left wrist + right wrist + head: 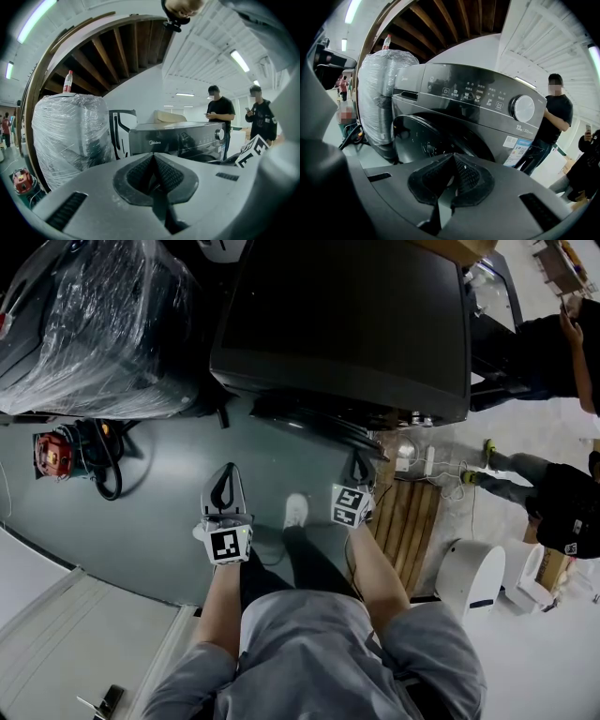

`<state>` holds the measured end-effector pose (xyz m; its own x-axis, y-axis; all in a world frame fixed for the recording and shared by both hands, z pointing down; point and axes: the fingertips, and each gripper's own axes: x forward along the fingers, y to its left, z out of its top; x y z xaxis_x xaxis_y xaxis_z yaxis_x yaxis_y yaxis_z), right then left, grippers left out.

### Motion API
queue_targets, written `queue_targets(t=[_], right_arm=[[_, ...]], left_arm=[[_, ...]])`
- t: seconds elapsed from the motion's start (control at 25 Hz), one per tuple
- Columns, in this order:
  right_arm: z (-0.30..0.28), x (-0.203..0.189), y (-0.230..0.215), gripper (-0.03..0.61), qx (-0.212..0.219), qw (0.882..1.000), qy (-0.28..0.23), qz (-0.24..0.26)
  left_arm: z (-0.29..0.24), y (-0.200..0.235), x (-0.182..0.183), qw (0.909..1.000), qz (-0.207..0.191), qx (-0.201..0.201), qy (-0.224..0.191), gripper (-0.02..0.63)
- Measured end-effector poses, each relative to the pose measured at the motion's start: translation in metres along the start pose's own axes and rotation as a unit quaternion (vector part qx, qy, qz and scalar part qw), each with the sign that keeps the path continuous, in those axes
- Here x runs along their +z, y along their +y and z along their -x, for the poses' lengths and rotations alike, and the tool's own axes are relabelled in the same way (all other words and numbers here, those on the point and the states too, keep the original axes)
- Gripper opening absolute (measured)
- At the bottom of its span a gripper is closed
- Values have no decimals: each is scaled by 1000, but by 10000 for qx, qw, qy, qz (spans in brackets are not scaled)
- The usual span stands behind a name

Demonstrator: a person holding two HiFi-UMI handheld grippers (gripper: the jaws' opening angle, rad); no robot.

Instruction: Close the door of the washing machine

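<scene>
A dark front-loading washing machine [347, 324] stands ahead of me. Its round glass door [419, 138] hangs ajar, swung out from the front, and shows as a curved rim [309, 423] from above. My right gripper [361, 465] is just in front of the door's right side, shut with nothing in it [452, 157]. My left gripper [227, 474] is held over the floor, left of the door, also shut and empty [153, 157]. In the left gripper view the machine's control panel [180, 136] lies further off, to the right.
A plastic-wrapped appliance [94, 324] stands close to the machine's left. On the floor lie a red tool with cables [53, 454], a wooden pallet [408, 521] and a white bin [473, 573]. People [553, 493] stand at the right.
</scene>
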<state>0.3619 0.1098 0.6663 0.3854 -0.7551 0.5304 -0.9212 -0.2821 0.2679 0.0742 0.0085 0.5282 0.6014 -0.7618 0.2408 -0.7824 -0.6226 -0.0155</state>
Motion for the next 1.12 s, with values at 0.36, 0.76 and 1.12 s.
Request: queue_targets(t=[0.36, 0.76, 1.12], right_arm=[[-42, 20, -20, 0, -143, 9993, 25, -344], [-29, 29, -19, 0, -79, 9986, -128, -515], [5, 44, -6, -2, 291, 9965, -427, -657]], left_arm=[[-1, 4, 0, 10000, -18, 44, -1, 0], [5, -1, -6, 10000, 20, 56, 60, 0], [8, -6, -2, 10000, 34, 30, 7, 0]])
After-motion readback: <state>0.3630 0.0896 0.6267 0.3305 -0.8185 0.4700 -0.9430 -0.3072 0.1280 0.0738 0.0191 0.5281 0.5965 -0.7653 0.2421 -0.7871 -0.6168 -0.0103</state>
